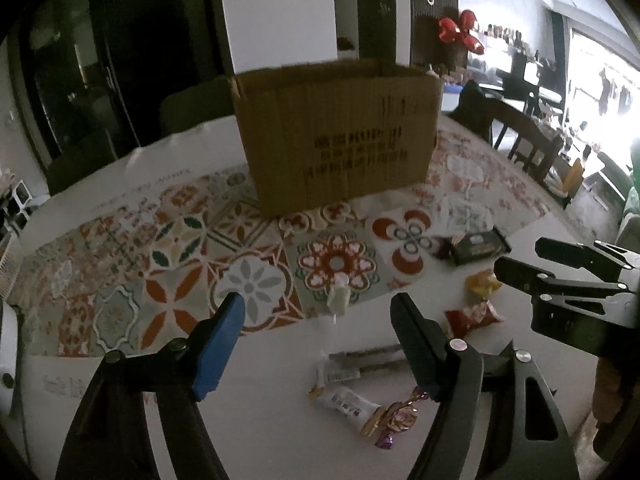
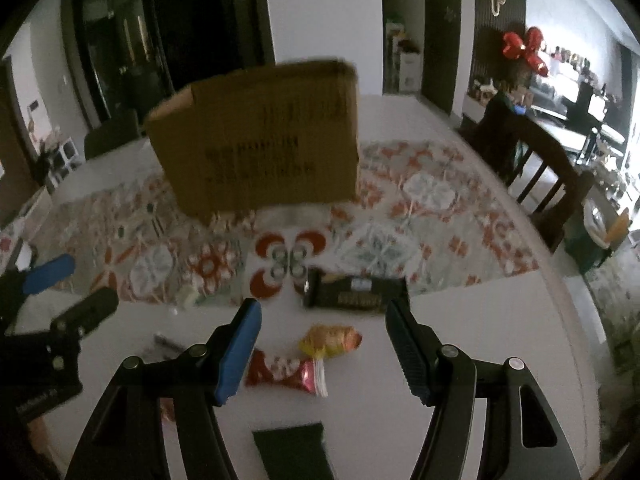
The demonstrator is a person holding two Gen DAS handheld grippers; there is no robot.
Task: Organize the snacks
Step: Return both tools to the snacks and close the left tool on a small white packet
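I have both tools open and empty above the table (image 1: 528, 240): under my left gripper (image 1: 320, 304) sits a small white candy (image 1: 338, 300). Below my right gripper (image 2: 322, 312) lie a yellow snack packet (image 2: 332, 340) and a red one (image 2: 280, 372), while the cardboard box (image 2: 260, 140) stands well beyond, on the patterned mat (image 2: 440, 208).

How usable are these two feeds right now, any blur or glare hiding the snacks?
Left wrist view: dim, window glare at right, cardboard box print smeared, yet the purple-wrapped candy reads clearly. Right wrist view: blurrier overall, the black packet label unreadable; the red snack bag is still distinguishable.
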